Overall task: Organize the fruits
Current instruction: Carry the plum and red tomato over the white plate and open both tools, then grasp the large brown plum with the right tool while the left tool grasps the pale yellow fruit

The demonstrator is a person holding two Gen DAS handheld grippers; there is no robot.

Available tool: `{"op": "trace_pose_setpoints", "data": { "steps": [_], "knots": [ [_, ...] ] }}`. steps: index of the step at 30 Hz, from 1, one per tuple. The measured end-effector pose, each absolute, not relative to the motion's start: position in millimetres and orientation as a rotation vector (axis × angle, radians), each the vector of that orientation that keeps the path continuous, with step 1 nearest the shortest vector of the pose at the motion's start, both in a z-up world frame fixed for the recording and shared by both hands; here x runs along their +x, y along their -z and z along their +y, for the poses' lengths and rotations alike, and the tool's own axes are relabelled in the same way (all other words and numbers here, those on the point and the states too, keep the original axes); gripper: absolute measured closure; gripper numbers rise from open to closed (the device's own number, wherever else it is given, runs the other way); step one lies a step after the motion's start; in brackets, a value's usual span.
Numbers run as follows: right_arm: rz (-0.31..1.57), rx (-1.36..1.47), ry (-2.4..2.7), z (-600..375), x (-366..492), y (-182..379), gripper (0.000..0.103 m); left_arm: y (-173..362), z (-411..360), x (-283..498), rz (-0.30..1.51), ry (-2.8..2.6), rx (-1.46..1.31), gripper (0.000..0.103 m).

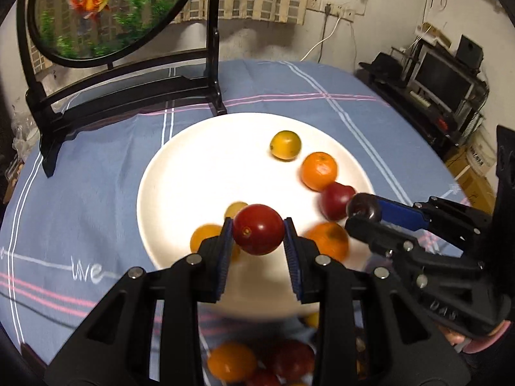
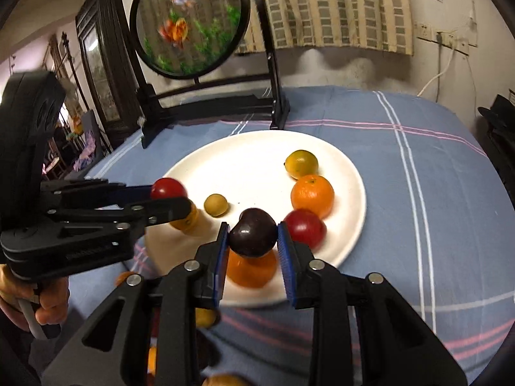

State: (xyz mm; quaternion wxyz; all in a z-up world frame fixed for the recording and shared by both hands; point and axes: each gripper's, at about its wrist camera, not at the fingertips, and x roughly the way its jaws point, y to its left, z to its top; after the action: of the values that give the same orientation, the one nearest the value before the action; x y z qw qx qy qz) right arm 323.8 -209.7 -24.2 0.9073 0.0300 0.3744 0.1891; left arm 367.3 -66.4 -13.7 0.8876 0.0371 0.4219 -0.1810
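Left gripper (image 1: pixel 258 229) clamped on a red tomato (image 1: pixel 258 229), held over the near rim of the plate (image 1: pixel 199 167). Right gripper (image 2: pixel 252 232) clamped on a dark plum (image 2: pixel 252 232) above an orange (image 2: pixel 252 271). On the plate: lemon (image 2: pixel 301 164), second orange (image 2: pixel 312 195), red fruit (image 2: pixel 304 227), small yellow fruit (image 2: pixel 216 205). More fruit lies blurred on the cloth (image 2: pixel 418 193) below the grippers. Round screen (image 2: pixel 190 22) stands behind the plate.

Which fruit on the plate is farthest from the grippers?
The yellow-green fruit at the far side of the plate, beyond the orange. The other fruits lie nearer the grippers.
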Motion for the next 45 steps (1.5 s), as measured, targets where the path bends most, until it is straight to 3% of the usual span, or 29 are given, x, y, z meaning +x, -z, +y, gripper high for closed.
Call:
{"op": "trace_pose_setpoints", "data": {
  "steps": [3, 4, 5, 6, 7, 8, 14, 16, 24, 45],
  "knots": [
    [0.779, 0.051, -0.398, -207.8, 331.0, 28.9, 0.073, 19.8, -65.9, 377.4, 0.888, 0.368, 0.071, 0.071],
    [0.785, 0.048, -0.405, -206.3, 333.1, 29.5, 0.072, 19.8, -65.8, 378.4, 0.886, 0.358, 0.077, 0.06],
    [0.79, 0.047, -0.413, -205.3, 333.3, 29.1, 0.069, 19.3, -64.8, 379.3, 0.882, 0.342, 0.087, 0.033],
    [0.792, 0.049, -0.414, -206.3, 333.7, 28.0, 0.065, 16.1, -60.9, 376.6, 0.867, 0.292, 0.096, 0.026],
    [0.781, 0.058, -0.415, -208.3, 329.6, 24.2, 0.051, 14.3, -56.2, 372.2, 0.853, 0.274, 0.093, 0.016],
    [0.763, 0.066, -0.411, -210.7, 325.2, 20.3, 0.045, 10.0, -50.3, 367.5, 0.84, 0.273, 0.076, 0.011],
    [0.696, 0.04, -0.385, -216.6, 263.1, 0.9, 0.045, -8.6, -17.4, 317.5, 0.809, 0.246, 0.002, 0.008],
    [0.689, 0.038, -0.381, -216.1, 230.6, 1.5, 0.045, -7.1, -5.1, 286.1, 0.791, 0.233, -0.016, 0.002],
    [0.735, -0.01, -0.275, -186.1, 140.9, 26.5, 0.044, 40.2, 26.7, 225.9, 0.797, 0.193, -0.068, 0.002],
    [0.904, -0.043, -0.214, -143.8, 172.7, 64.3, 0.045, 35.5, 71.7, 217.2, 0.764, 0.051, -0.199, 0.002]
  ]
}}
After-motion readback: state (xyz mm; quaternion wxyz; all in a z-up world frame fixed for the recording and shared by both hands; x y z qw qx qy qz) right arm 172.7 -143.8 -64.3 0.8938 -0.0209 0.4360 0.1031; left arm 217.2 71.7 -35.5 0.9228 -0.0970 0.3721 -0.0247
